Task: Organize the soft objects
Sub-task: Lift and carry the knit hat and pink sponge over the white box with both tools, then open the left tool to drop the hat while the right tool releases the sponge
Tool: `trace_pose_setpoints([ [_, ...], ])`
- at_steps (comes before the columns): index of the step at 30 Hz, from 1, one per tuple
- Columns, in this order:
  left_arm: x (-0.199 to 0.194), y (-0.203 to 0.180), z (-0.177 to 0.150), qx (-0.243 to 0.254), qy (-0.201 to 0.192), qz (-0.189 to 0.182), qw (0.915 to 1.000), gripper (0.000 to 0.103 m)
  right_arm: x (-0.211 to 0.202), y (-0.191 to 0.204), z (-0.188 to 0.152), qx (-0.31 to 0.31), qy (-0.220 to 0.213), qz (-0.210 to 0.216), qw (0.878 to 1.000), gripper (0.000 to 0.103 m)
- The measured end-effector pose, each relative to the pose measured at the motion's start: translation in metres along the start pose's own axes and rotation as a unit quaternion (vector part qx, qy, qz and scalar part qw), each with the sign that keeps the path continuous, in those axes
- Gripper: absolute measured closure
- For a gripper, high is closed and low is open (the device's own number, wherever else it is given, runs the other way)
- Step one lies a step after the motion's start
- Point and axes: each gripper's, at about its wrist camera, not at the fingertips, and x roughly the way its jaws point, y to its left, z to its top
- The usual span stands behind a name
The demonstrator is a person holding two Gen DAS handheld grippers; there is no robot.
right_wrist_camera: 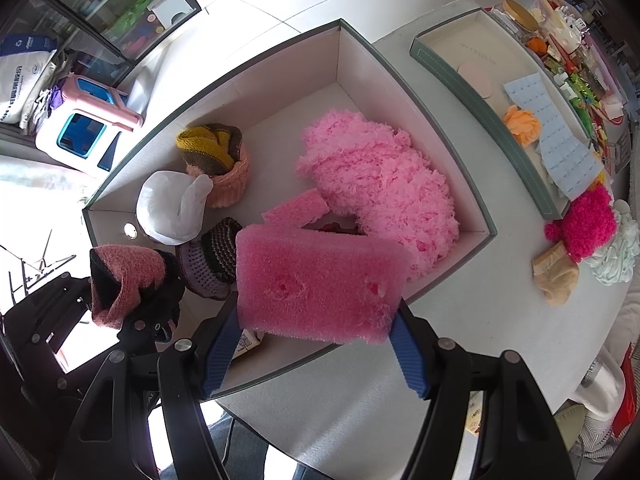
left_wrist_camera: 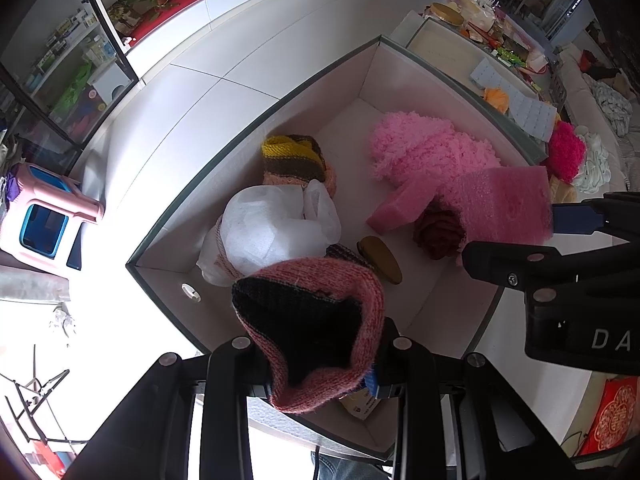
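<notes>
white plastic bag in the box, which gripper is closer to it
Left. The left gripper, shut on a pink knit piece, hangs right beside the white plastic bag. The right gripper, gripping a pink foam block, sits farther across the box.

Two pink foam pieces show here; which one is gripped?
The larger foam block, clamped in the right tool above the box; the smaller piece lies inside.

Both the left gripper (left_wrist_camera: pixel 320 376) and right gripper (right_wrist_camera: pixel 316 350) are matte black linkages studded with round silver rivets, carrying blue textured fingertip pads (right_wrist_camera: pixel 218 354), with white letters "DA" at the frame's right edge.
</notes>
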Motion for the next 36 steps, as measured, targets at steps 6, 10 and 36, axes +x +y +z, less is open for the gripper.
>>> trace_pose_setpoints([
  [6, -0.0002, 0.0002, 0.0002, 0.001, 0.000, 0.001, 1.0000, 0.070, 0.0000, 0.0016, 0.0002, 0.000, 0.000, 0.000, 1.000, 0.030],
  [10, -0.0004, 0.0016, -0.0001, 0.001, 0.002, 0.002, 1.0000, 0.070, -0.0003, 0.0028, 0.0004, 0.000, -0.001, -0.002, 1.000, 0.030],
  [36, -0.0015, 0.0070, -0.0047, 0.003, 0.004, 0.012, 0.9999, 0.070, -0.0014, 0.0047, 0.0014, 0.002, -0.003, -0.002, 1.000, 0.030],
])
